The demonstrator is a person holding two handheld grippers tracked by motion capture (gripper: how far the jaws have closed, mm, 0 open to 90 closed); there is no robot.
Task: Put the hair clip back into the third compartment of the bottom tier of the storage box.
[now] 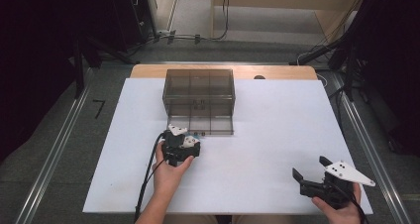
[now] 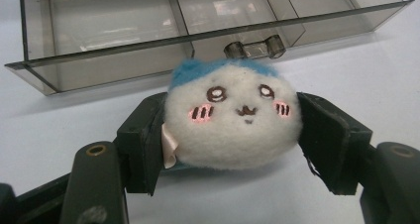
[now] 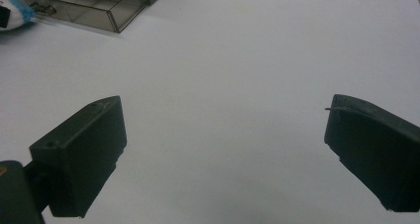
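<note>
**Op:** White plush toy (image 2: 233,117), blue on top, pink cheeks, was clamped in the left gripper (image 2: 230,135). I saw both pads pressed into its sides, face toward the camera.

**Eng:** Where was it relative to the box?

**Op:** Just in front of the smoky clear plastic drawer box (image 1: 198,92), low over the white table sheet (image 1: 277,130). The pulled-out drawer (image 2: 148,30) with its dividers sat right behind the toy, its small handle (image 2: 255,48) just above the blue tuft. I couldn't tell whether the toy touched the sheet.

**Eng:** Right side?

**Op:** Right gripper (image 1: 313,168) was released, jaws spread wide with nothing between them. It sat near the sheet's front right corner, well apart from the box. From its own view I caught the toy (image 3: 12,13) at the far left edge beside the drawer.
</note>
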